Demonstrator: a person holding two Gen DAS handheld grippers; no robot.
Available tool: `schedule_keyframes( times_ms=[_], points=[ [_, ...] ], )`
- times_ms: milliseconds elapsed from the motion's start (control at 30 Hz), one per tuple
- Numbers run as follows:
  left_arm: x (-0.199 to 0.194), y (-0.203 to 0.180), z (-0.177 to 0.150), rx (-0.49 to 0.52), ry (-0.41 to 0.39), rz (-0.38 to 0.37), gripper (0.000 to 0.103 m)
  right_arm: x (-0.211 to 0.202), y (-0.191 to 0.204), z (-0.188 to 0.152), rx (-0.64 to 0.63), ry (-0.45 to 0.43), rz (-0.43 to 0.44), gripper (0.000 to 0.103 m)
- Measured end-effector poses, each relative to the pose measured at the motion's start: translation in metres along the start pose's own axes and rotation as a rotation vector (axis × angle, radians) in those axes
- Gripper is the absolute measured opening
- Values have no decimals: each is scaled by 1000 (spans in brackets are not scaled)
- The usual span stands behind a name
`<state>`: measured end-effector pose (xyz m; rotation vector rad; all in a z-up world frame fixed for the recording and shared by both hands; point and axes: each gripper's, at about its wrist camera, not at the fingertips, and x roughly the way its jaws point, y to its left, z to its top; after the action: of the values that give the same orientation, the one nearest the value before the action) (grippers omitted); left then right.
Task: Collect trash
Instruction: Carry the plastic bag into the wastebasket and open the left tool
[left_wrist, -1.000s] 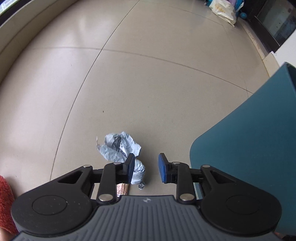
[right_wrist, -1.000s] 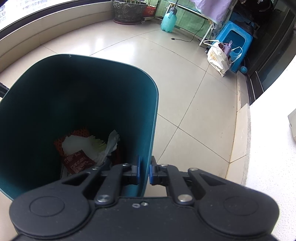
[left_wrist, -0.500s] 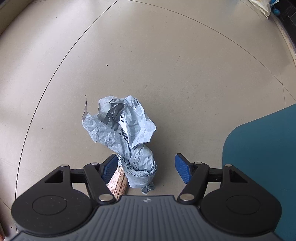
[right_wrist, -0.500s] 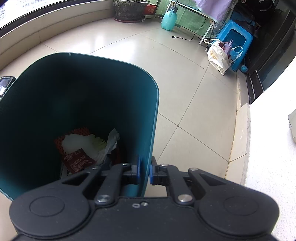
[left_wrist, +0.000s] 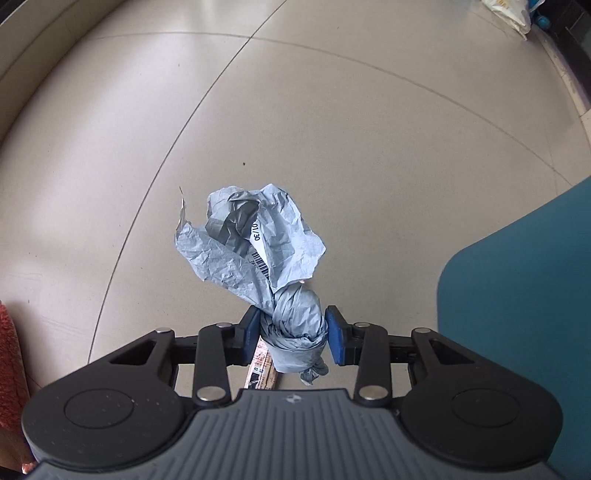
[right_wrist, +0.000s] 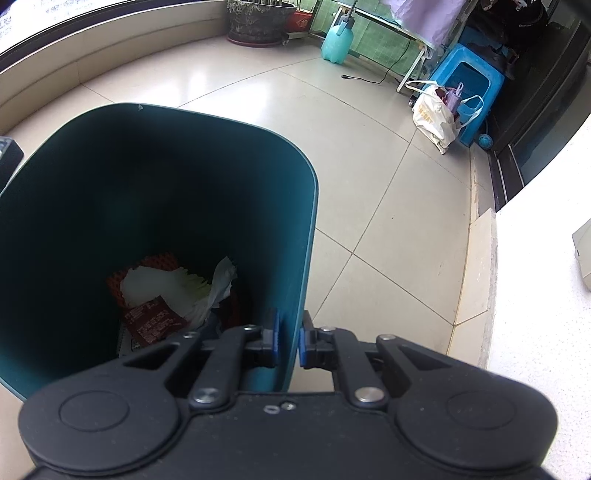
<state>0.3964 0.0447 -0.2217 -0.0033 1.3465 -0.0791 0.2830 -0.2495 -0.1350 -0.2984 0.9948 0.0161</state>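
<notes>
My left gripper (left_wrist: 291, 334) is shut on a crumpled blue-grey plastic mailer bag (left_wrist: 255, 243), pinching its twisted lower end; the bag's open top with a barcode label stands up in front of the fingers. A small brown printed wrapper (left_wrist: 260, 369) lies on the floor just under the fingers. My right gripper (right_wrist: 288, 341) is shut on the right wall of a teal trash bin (right_wrist: 155, 177), which holds white paper and a red packet (right_wrist: 153, 325). The bin's outside wall also shows at the right of the left wrist view (left_wrist: 524, 295).
Beige tiled floor (left_wrist: 332, 129). A red fuzzy thing (left_wrist: 11, 365) is at the left edge. In the right wrist view: a white bag (right_wrist: 434, 118) by a blue stool (right_wrist: 469, 81), a teal sprayer bottle (right_wrist: 338, 38), a plant pot (right_wrist: 258, 18), a white ledge (right_wrist: 543, 295).
My left gripper closed from wide open onto the twisted end of the blue-grey bag. The right gripper and the bin have stayed put.
</notes>
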Motion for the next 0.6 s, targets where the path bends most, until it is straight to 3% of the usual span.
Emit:
schedule_keyframes(
  times_ms=[333,600],
  points=[
    [-162,-34,-6,117,-191,-137,37,-6,-4,0,53,-2,34,6],
    [-221,-110,-15,309,-258,-252,37,-12,2,2,35,6,34,5]
  ],
)
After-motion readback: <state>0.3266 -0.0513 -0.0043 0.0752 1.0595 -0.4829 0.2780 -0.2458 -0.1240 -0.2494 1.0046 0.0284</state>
